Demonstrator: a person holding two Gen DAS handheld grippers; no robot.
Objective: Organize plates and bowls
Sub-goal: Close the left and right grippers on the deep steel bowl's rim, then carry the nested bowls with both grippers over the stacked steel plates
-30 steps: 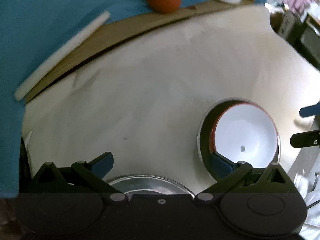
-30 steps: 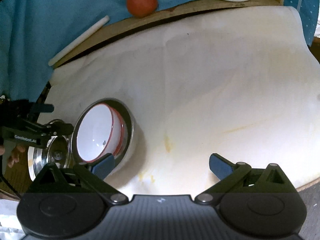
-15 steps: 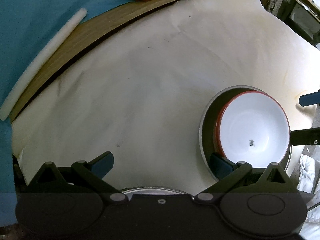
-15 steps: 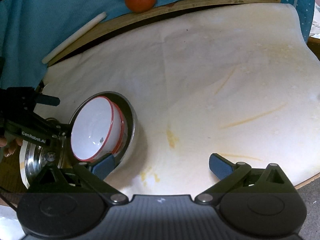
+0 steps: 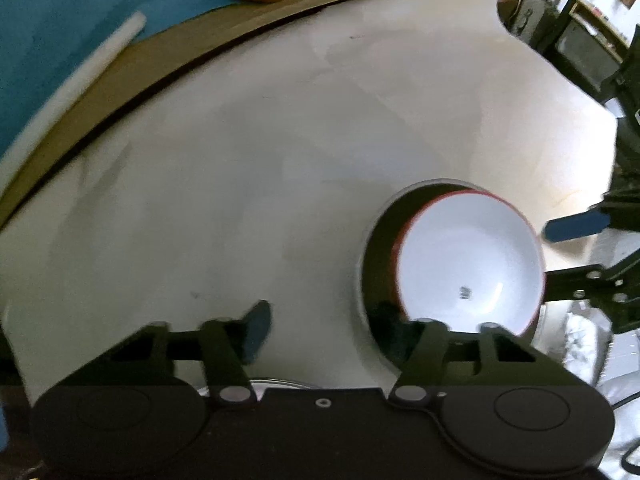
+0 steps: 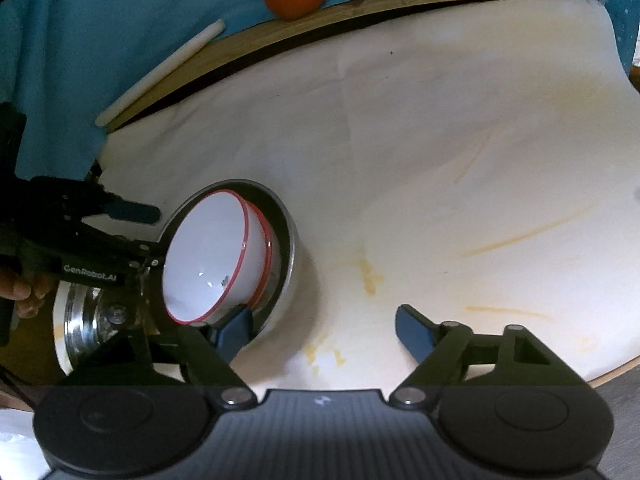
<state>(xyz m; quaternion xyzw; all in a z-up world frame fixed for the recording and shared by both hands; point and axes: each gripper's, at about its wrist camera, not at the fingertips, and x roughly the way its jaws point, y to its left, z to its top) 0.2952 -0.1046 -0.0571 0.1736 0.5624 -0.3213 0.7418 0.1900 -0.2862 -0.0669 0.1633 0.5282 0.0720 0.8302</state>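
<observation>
Both tongs are closing with nothing clamped yet: the left gripper (image 5: 326, 330) at the bottom of its frame, the right gripper (image 6: 324, 330) likewise, one finger (image 6: 234, 330) reaching into the metal bowl (image 6: 290, 236). Lower left, the white bowl (image 6: 208, 256) is sitting tilted inside it. Nesting seems underway; next, the jaws probably need the rim squarely between them.

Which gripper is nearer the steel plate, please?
Left: the left gripper hangs over the steel plate; the right gripper is past the bowls. Both are closing with the pan rim between their jaws.
</observation>
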